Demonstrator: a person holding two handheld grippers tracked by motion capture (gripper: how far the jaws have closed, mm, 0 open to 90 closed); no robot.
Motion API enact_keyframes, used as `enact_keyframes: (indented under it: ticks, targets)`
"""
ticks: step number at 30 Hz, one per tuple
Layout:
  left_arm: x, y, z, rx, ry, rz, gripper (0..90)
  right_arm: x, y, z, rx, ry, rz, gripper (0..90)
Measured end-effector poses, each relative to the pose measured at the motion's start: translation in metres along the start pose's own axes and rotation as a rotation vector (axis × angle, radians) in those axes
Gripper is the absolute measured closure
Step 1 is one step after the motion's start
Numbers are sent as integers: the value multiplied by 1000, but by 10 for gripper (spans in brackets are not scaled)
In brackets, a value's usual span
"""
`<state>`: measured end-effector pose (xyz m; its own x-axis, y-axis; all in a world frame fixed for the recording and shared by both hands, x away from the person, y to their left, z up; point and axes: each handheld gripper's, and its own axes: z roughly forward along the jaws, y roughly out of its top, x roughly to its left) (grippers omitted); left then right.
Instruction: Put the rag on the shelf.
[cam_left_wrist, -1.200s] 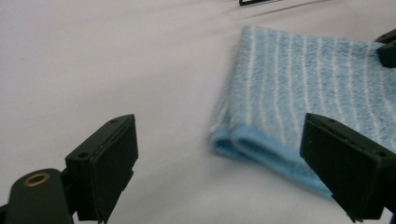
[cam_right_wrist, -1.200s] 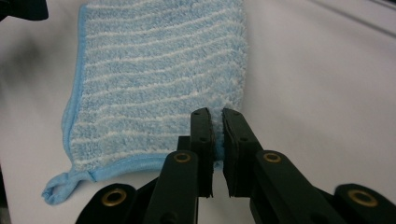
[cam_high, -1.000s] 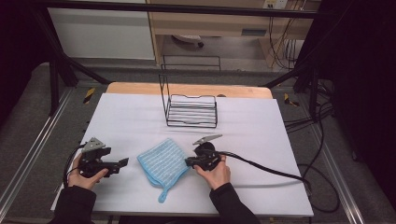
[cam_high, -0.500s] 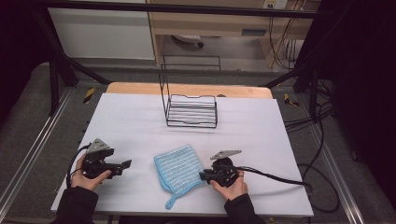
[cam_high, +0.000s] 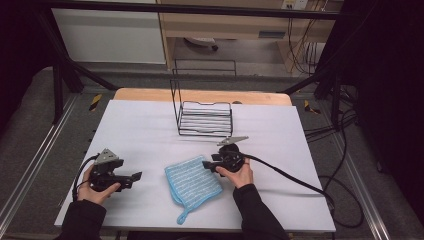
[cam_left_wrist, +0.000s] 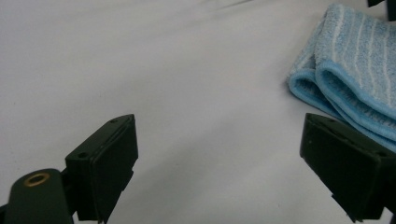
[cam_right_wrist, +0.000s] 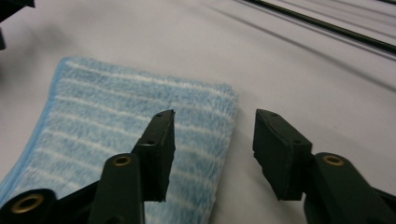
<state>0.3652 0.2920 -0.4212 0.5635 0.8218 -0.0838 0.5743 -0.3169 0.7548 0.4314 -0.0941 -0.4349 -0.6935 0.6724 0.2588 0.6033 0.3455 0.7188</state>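
Observation:
A light-blue striped cloth (cam_high: 192, 181) lies doubled over on the white table (cam_high: 150, 130), its hanging loop (cam_high: 182, 218) toward the front edge. My right gripper (cam_high: 207, 164) sits at the cloth's far right corner. In the right gripper view its jaws (cam_right_wrist: 212, 123) have just been opening. One fingertip (cam_right_wrist: 161, 133) hovers over the cloth (cam_right_wrist: 116, 116), the other over bare table, and nothing is pinched. My left gripper (cam_high: 134, 177) rests left of the cloth, pointing at it. Its jaws (cam_left_wrist: 217, 140) are wide open, with the cloth's layered edge (cam_left_wrist: 355, 51) ahead on the right.
A black wire rack (cam_high: 205, 117) stands at the back middle of the table. The right gripper's cable (cam_high: 295, 179) trails over the table to the right edge. A wooden strip (cam_high: 200, 96) borders the far side.
The right gripper dragged the cloth a little right and toward the front, then opened its jaws, let go and moved back to the cloth's far corner. The left gripper stayed put.

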Motion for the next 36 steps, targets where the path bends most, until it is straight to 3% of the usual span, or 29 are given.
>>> enact_keyframes:
  ticks: [2, 3, 7, 10, 13, 16, 22, 27, 32, 36]
  targets:
    - [0, 0, 0, 0, 0, 1, 111, -5, 4, 16, 38, -5, 4, 570]
    - [0, 0, 0, -1, 0, 2, 111, -5, 4, 16, 38, -5, 4, 570]
    - [0, 0, 0, -4, 1, 2, 111, -5, 1, 21, 54, 20, 26, 719]
    - [-1, 0, 0, -1, -2, 3, 111, -1, 0, 17, 54, 11, 28, 810]
    - [-1, 0, -1, -3, -2, 7, 111, 3, 0, 5, 44, -37, 26, 841]
    - [-1, 0, 0, -2, -3, 2, 111, 3, -2, -2, 35, -53, 40, 844]
    - [-3, 0, 2, 5, -10, 7, 111, -5, -12, -22, 28, -118, 66, 831]
    - [-7, 0, 3, 9, -23, 22, 107, -13, -20, -21, -7, -95, 57, 725]
    - [-11, 1, 6, 16, -50, 42, 69, -17, -22, -33, -59, -74, 7, 438]
    - [-18, 5, 10, 25, -44, 55, 58, -19, -24, -48, -92, -45, -17, 259]
